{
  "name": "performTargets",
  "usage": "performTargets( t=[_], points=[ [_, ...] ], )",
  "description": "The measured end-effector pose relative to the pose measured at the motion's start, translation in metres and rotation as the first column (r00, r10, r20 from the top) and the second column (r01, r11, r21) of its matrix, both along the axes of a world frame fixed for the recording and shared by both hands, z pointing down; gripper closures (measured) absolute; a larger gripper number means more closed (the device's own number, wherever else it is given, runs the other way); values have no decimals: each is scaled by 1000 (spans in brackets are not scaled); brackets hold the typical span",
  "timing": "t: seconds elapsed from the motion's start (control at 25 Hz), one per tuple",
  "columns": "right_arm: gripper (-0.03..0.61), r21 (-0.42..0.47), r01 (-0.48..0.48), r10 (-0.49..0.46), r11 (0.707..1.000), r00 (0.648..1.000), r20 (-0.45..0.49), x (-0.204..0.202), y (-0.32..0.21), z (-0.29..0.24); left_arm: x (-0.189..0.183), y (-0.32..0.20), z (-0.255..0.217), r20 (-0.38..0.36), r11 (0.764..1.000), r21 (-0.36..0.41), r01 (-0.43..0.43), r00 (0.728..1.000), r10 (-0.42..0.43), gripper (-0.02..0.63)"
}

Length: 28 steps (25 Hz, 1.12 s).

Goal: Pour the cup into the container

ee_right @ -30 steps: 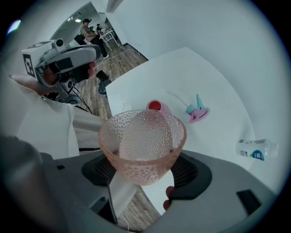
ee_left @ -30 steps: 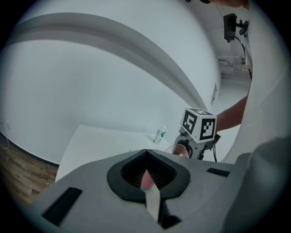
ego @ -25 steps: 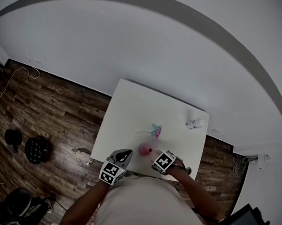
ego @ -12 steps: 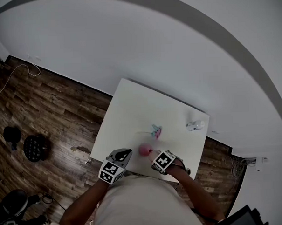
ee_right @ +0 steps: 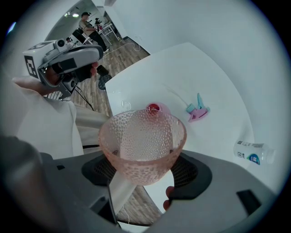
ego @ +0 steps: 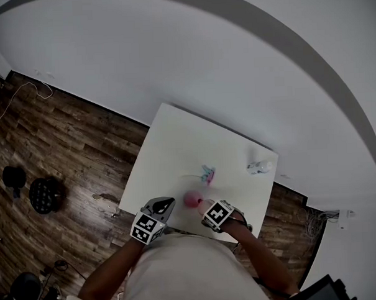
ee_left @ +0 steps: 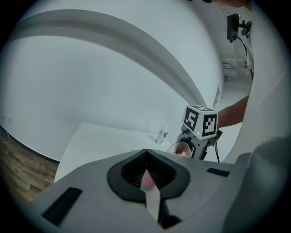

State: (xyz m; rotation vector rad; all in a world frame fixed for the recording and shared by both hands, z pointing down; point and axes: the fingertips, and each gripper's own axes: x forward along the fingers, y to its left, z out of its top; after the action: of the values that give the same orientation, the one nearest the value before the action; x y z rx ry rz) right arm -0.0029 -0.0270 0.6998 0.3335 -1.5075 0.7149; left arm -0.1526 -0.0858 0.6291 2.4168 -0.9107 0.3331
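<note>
From above, we see a white desk [ego: 175, 147] at the centre of the frame. It stands on a dark wood floor [ego: 63, 145], with a white wall [ego: 202, 52] curving across the top. At the lower edge, a person's two arms reach over the near edge of the desk, each holding a tool topped by a cube of square markers.

The left hand-held gripper [ego: 165, 204] sits at lower centre left. In its own view the jaws lie together in a single pale strip. A small pink and teal patch shows at their tip, and we cannot tell what it is.

The right hand-held gripper [ego: 201, 206] sits just right of it. Its jaws are closed on a translucent pink cup [ee_right: 142, 145] with a dimpled surface. The cup fills the centre of the right gripper view, with its open mouth towards the top of the frame. We cannot tell what is inside it.

Just past the cup's far rim, a pink container [ee_right: 163, 108] rests on the desk with a red spot inside it. In the head view it appears as a pink dot between the two tools.

Further up and to the right lies a small pink and teal object [ee_right: 196, 110]. A clear bottle [ee_right: 253, 152] with a white label lies on its side near the desk's right edge, well apart from the cup.
</note>
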Motion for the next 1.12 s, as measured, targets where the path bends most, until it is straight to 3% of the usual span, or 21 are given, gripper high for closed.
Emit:
performTargets(
  t=[1.12],
  points=[
    [221, -41, -1, -1, 999, 1000, -29, 4, -1, -14, 2, 2, 4, -1, 1000, -26, -7, 1000, 7, 603]
  ],
)
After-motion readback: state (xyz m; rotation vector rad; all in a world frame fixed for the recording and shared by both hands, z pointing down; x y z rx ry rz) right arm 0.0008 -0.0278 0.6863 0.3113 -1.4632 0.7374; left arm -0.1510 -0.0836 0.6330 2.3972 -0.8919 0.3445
